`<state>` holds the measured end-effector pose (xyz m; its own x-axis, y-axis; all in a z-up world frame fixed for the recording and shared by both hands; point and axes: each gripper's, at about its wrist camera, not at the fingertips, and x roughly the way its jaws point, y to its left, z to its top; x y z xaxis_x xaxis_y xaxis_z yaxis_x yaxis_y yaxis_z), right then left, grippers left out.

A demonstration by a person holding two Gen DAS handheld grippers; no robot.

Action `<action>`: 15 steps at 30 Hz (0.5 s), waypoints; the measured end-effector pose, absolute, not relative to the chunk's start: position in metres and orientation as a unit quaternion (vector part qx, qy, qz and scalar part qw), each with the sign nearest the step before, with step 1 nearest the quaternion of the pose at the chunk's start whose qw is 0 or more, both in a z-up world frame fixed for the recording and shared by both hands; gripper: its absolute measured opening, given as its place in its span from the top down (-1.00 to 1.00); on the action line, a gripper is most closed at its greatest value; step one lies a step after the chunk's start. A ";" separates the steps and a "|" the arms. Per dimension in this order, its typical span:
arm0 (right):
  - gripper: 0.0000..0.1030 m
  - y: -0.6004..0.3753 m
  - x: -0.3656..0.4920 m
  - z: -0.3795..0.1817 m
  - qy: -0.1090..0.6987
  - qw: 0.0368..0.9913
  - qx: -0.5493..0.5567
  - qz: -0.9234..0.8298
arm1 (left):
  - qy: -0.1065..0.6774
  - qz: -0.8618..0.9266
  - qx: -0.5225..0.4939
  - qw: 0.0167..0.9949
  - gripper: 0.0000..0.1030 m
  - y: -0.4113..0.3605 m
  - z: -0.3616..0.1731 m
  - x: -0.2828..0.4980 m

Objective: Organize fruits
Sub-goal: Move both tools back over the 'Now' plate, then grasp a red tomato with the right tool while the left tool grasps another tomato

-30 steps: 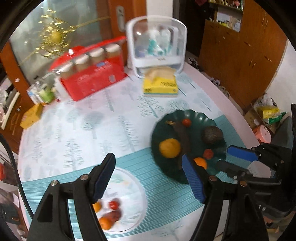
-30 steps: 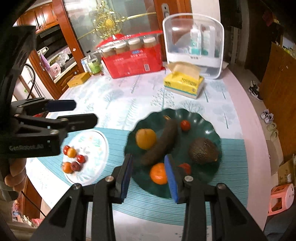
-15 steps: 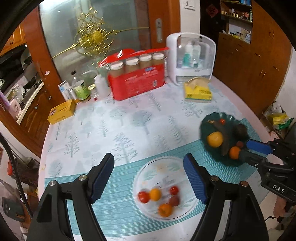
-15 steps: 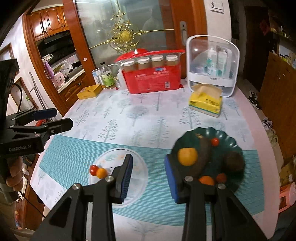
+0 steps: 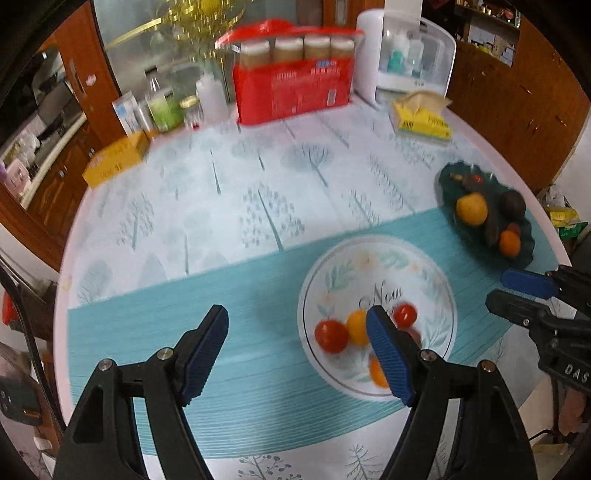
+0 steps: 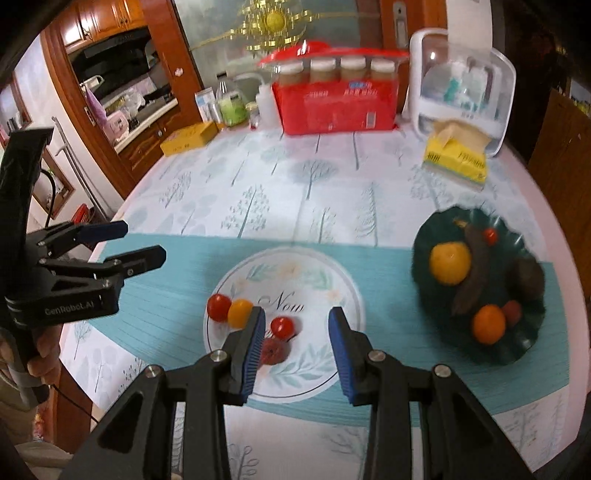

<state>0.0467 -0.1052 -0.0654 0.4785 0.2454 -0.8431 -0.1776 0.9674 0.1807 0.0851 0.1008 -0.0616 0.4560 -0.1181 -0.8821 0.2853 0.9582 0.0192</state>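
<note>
The left tongs [image 5: 297,349] hung open and empty over the teal mat [image 5: 166,332], the white plate [image 5: 436,288] just right of them. The right tongs [image 6: 295,343] stood narrowly parted above that plate [image 6: 332,277], gripping nothing. On it lay small fruits: a red tomato [image 6: 218,307], a yellow one [image 6: 240,313] touching it, another red one [image 6: 282,327] and a darker fruit [image 6: 275,350] near the left pad. Well right sat the green dish [image 6: 517,347] with an orange [image 6: 489,324] and other fruit. The bench [image 6: 295,177] wore a tree-print cloth; a red box [image 6: 336,103], tissues [image 6: 456,157] and wooden cabinets [image 6: 96,18] lay far behind.
</note>
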 end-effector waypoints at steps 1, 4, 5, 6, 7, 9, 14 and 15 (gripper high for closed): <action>0.30 -0.105 0.049 -0.071 0.502 0.855 0.037 0.123 | 0.516 -0.121 0.080 0.844 -0.47 0.102 -0.070 0.085; 0.31 -0.102 0.058 -0.090 0.524 0.841 0.051 0.123 | 0.542 -0.127 0.062 0.828 -0.41 0.106 -0.093 0.089; 0.31 -0.101 0.061 -0.096 0.531 0.837 0.056 0.124 | 0.553 -0.131 0.051 0.821 -0.35 0.108 -0.103 0.091; 0.33 -0.098 0.065 -0.101 0.536 0.833 0.060 0.124 | 0.561 -0.133 0.044 0.816 -0.32 0.110 -0.110 0.093; 0.35 -0.096 0.068 -0.105 0.540 0.830 0.061 0.124 | 0.569 -0.135 0.036 0.811 -0.24 0.111 -0.118 0.095; 0.37 -0.091 0.074 -0.116 0.550 0.823 0.064 0.125 | 0.580 -0.135 0.028 0.803 -0.18 0.111 -0.130 0.098; 0.43 -0.083 0.090 -0.142 0.578 0.802 0.077 0.127 | 0.594 -0.145 0.012 0.791 -0.15 0.106 -0.147 0.103; 0.44 -0.083 0.092 -0.146 0.583 0.799 0.081 0.126 | 0.596 -0.149 0.008 0.789 -0.15 0.105 -0.150 0.104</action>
